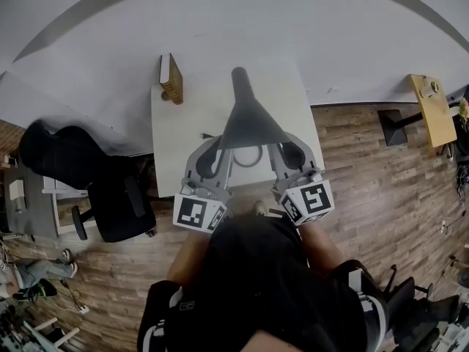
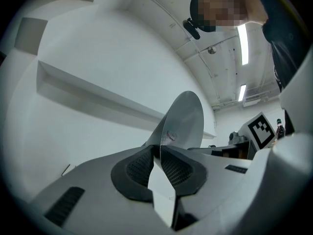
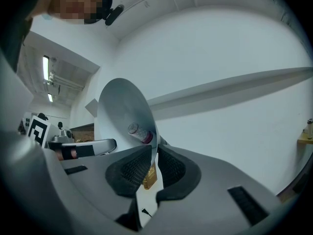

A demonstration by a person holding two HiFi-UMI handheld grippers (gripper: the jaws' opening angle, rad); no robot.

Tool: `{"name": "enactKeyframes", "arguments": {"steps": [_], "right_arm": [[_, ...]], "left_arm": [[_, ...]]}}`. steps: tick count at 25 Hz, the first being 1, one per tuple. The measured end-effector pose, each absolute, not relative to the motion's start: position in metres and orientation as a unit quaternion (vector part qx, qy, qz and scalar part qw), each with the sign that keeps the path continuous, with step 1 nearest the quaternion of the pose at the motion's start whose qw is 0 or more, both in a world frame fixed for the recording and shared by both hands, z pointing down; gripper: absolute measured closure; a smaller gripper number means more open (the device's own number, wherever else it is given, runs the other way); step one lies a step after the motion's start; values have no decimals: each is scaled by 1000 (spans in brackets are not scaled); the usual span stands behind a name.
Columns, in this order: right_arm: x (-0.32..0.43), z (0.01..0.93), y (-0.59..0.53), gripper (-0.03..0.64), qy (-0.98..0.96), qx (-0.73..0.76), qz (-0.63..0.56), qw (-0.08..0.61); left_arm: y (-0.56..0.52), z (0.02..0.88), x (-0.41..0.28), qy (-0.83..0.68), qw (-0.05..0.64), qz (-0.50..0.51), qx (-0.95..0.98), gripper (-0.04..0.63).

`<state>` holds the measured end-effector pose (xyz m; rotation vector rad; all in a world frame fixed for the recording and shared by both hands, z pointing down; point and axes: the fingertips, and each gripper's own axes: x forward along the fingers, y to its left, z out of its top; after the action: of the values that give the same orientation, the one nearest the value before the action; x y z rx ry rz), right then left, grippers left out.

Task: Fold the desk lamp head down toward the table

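Note:
The desk lamp's grey cone shade (image 1: 249,116) hangs over the white table (image 1: 176,145), neck pointing away from me. My left gripper (image 1: 209,147) pinches the shade's left rim and my right gripper (image 1: 287,149) the right rim. In the left gripper view the thin edge of the shade (image 2: 183,119) runs straight between the dark pads of the left gripper (image 2: 160,153), which press on it. In the right gripper view the shade (image 3: 120,111) shows its inside with the bulb (image 3: 139,131), and the right gripper (image 3: 154,155) clamps its rim likewise. The lamp's base is mostly hidden beneath the shade.
A small wooden box (image 1: 171,78) stands at the table's far left corner. A black office chair (image 1: 88,174) sits left of the table on the wood floor. A yellow side table (image 1: 432,108) stands at the far right. A white wall lies behind.

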<state>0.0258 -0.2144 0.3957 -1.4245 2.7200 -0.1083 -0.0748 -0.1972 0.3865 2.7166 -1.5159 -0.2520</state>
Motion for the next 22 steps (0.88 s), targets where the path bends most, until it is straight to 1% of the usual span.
{"name": "enactKeyframes", "arguments": {"steps": [15,22], "right_arm": [[29,442,-212,586,881,-468,-67,-13],[29,447,-212,589,881,-468,-73,-16]], "left_arm": [[-195,432,-75,-494,36,-56,867,552],[-195,437,-75,-497,37,-47,866,554]]}}
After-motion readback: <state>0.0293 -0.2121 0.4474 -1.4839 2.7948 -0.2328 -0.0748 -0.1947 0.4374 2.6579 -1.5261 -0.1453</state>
